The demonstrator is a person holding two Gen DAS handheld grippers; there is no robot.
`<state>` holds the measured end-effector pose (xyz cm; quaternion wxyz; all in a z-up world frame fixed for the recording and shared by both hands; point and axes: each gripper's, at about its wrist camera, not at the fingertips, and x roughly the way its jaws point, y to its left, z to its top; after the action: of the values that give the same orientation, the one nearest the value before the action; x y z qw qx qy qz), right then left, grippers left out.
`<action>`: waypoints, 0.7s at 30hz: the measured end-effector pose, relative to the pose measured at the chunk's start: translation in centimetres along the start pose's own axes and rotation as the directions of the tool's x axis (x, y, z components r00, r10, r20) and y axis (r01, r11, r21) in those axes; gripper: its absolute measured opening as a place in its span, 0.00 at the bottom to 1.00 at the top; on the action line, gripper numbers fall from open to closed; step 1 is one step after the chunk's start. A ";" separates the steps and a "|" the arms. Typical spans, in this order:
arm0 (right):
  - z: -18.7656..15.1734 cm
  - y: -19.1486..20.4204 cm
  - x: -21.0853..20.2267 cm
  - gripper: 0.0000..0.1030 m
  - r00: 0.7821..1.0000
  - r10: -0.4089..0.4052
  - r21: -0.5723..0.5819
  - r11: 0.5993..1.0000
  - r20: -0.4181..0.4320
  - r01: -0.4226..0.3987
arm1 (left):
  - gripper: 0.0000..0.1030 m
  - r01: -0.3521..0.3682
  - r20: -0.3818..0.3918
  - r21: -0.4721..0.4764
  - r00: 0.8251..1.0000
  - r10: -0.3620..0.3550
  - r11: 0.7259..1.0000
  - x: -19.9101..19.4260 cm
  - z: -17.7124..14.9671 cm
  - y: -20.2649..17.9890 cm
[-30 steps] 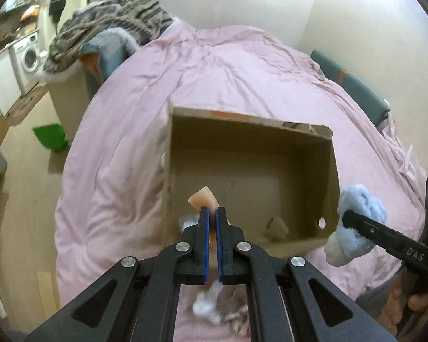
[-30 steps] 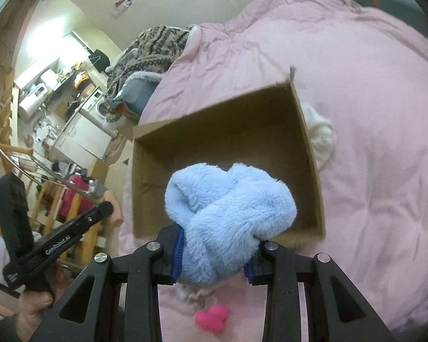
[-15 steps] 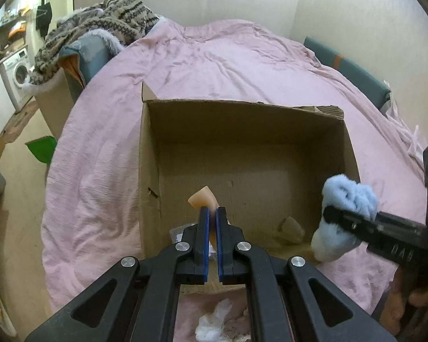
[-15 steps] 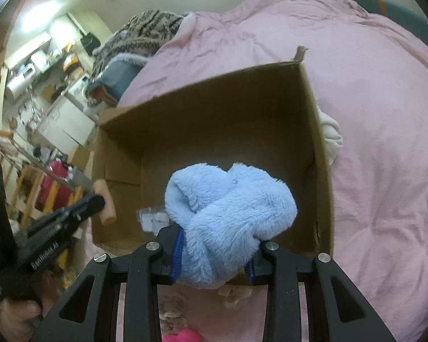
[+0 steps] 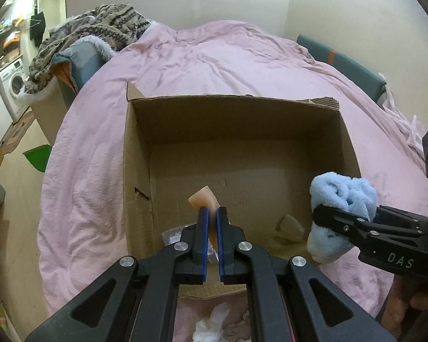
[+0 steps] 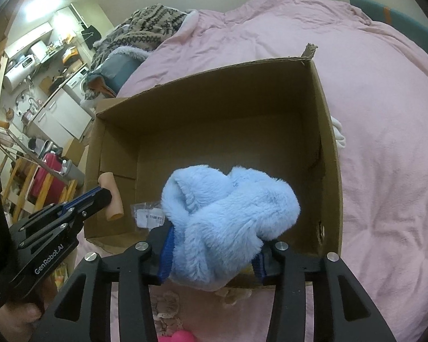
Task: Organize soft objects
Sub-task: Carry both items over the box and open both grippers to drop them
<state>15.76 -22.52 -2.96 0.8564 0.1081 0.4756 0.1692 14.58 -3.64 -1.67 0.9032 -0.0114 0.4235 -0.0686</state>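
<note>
An open cardboard box (image 5: 134,171) (image 6: 328,148) sits on the pink bed. My left gripper (image 5: 211,213) is shut on a peach soft piece (image 5: 204,199), held over the box's near left part; it also shows in the right wrist view (image 6: 111,196). My right gripper (image 6: 214,259) is shut on a fluffy light-blue plush (image 6: 228,205), held over the box's near right edge; the plush shows in the left wrist view (image 5: 342,196). A small clear bag with a label (image 6: 148,213) and a tan scrap (image 5: 291,225) lie on the box floor.
The pink duvet (image 5: 228,62) covers the bed all round the box. A patterned blanket pile (image 5: 100,31) lies at the far left. White fluff (image 5: 211,325) and a pink heart-shaped toy (image 6: 179,336) lie on the bed in front of the box. A white soft item (image 6: 338,134) lies right of the box.
Both grippers have moved forward toward the box and now hold their objects over its near edge. Both stay shut on their objects.
</note>
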 end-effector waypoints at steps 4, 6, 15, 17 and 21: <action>0.0 0.2 0.1 0.48 1.000 0.019 0.003 1.000 0.002 -0.019 | 0.05 -0.008 0.000 -0.009 1.000 0.008 1.000 0.1 -0.1 0.2; 0.0 0.2 0.2 0.50 1.000 0.022 0.000 1.000 0.004 -0.022 | 0.05 -0.008 -0.003 -0.017 1.000 0.008 1.000 0.2 -0.1 0.2; 0.0 0.4 -0.2 0.57 0.998 0.059 0.008 0.998 0.002 -0.059 | 0.06 -0.003 0.004 -0.034 1.000 0.003 0.999 -0.1 -0.2 0.6; 0.0 0.3 -0.2 0.59 0.998 0.059 0.017 0.998 0.002 -0.059 | 0.06 -0.005 0.003 -0.037 1.000 0.005 0.999 -0.1 -0.2 0.6; 0.1 0.1 -0.3 0.68 0.999 0.037 0.030 0.999 0.005 -0.037 | 0.11 -0.010 0.005 -0.034 1.000 0.010 0.999 -0.2 -0.1 0.5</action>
<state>15.73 -22.56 -2.68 0.8524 0.1300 0.4742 0.1776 14.42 -3.11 -1.58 0.9043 -0.0245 0.4223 -0.0569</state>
